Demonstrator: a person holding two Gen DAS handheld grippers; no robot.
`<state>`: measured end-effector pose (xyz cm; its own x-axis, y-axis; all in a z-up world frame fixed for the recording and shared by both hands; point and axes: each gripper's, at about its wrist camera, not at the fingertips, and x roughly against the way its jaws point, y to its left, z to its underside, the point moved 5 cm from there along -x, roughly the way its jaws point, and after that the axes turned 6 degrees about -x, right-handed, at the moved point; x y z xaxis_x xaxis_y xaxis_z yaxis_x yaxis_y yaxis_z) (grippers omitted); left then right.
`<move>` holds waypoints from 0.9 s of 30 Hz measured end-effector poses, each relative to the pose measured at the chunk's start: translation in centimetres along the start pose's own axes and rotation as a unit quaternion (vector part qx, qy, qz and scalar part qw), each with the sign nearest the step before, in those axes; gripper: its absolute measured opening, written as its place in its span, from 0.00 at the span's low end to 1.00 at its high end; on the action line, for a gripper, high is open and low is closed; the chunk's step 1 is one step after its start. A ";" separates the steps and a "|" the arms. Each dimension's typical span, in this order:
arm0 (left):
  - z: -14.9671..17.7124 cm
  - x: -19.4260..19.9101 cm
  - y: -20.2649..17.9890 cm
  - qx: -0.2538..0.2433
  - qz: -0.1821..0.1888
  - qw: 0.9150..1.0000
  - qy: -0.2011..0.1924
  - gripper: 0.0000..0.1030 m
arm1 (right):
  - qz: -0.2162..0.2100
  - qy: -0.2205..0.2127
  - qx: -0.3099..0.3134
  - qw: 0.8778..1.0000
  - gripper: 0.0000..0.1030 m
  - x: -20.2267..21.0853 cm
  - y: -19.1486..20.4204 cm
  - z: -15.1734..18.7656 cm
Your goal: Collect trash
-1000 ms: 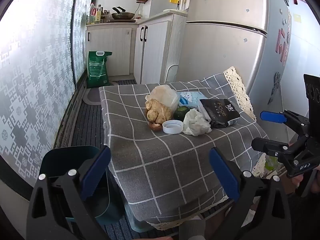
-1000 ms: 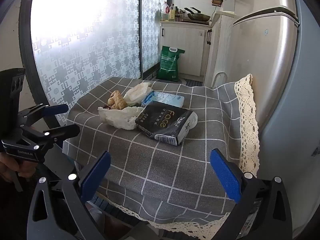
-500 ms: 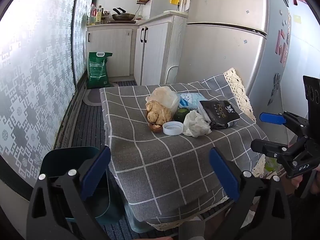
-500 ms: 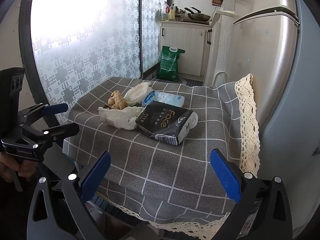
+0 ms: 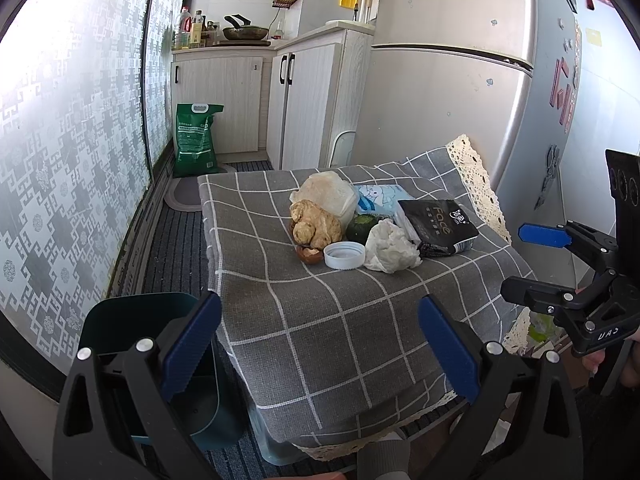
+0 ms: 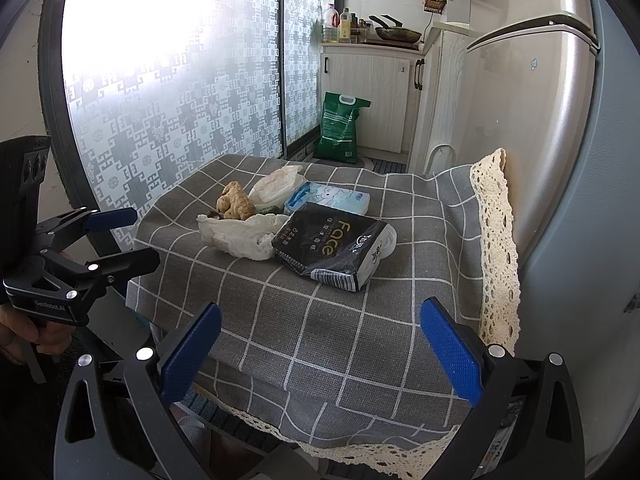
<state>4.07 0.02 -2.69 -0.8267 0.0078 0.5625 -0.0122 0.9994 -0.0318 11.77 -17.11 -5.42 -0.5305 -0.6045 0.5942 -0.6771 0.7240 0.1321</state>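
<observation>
A cluster lies mid-table on the grey checked cloth [image 5: 320, 320]: a crumpled white tissue [image 5: 390, 246], a white bottle cap [image 5: 344, 255], a knobbly ginger root [image 5: 314, 228], a clear plastic wrapper [image 5: 326, 196], a green vegetable piece [image 5: 362, 224], a black tissue pack [image 5: 438, 226] and a light blue pack [image 5: 380, 198]. A dark teal bin [image 5: 132, 340] stands on the floor at the table's left. My left gripper [image 5: 318, 338] is open, short of the table's near edge. My right gripper [image 6: 320, 344] is open over the near right part, also seen in the left wrist view [image 5: 532, 262].
A silver fridge [image 5: 460, 80] stands right behind the table. White kitchen cabinets [image 5: 256, 92] and a green sack [image 5: 196, 136] lie farther back. A patterned glass door [image 5: 72, 140] lines the left side. A striped rug [image 5: 176, 240] covers the floor.
Both grippers have drifted back very slightly from the table; the cluster looks a little smaller. Nothing on the table has moved.
</observation>
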 end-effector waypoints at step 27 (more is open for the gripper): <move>0.0 0.0 -0.1 -0.002 0.000 1.000 0.000 0.97 | -0.002 0.000 0.001 1.000 0.98 -0.1 0.1 0.0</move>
<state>4.07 -0.06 -2.68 -0.8267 0.0074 0.5626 -0.0106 0.9995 -0.0288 11.75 -16.98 -5.43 -0.5280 -0.6074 0.5935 -0.6805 0.7207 0.1321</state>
